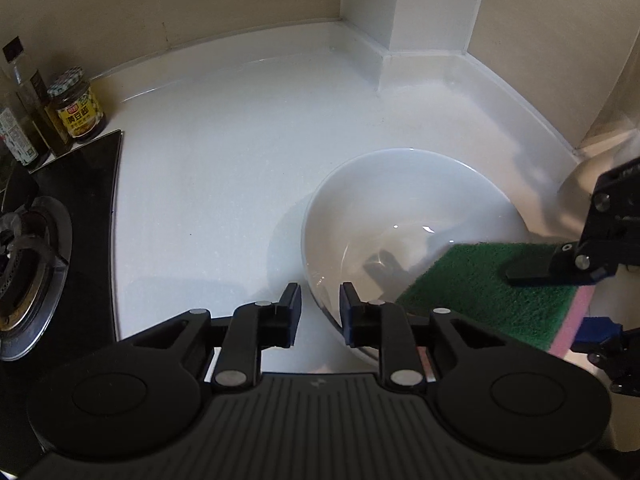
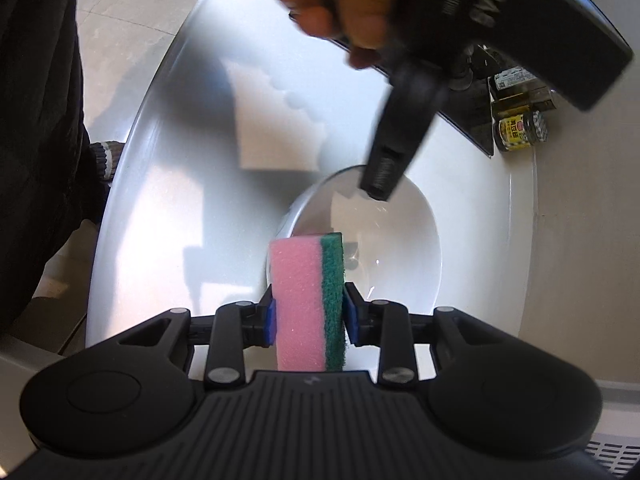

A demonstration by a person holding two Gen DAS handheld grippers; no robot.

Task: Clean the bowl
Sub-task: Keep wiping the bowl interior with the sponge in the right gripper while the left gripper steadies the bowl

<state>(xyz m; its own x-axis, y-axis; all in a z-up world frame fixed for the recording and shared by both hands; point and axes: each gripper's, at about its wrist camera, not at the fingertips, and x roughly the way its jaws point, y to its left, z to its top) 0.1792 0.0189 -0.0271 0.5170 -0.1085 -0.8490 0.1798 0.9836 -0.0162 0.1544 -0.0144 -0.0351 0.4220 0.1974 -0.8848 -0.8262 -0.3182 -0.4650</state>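
A white bowl (image 1: 400,200) stands upright on the white counter (image 1: 220,160); it also shows in the right wrist view as the bowl (image 2: 400,248). My left gripper (image 1: 320,312) straddles the bowl's near rim, open, with a gap on both sides of the rim. A pink sponge with a green scouring face (image 2: 304,292) is pinched between the blue pads of my right gripper (image 2: 308,320). In the left wrist view that sponge (image 1: 480,292) hovers over the bowl's right edge, green face up. A hand (image 2: 344,12) grips the blurred left tool above the bowl.
A gas burner (image 1: 36,272) on a black glass hob sits at the left. Behind it stand a yellow-labelled jar (image 1: 76,104) and several bottles (image 1: 24,120). Walls and a white corner pillar (image 1: 420,8) close the back. The counter's front edge (image 2: 120,184) curves beside dark clothing.
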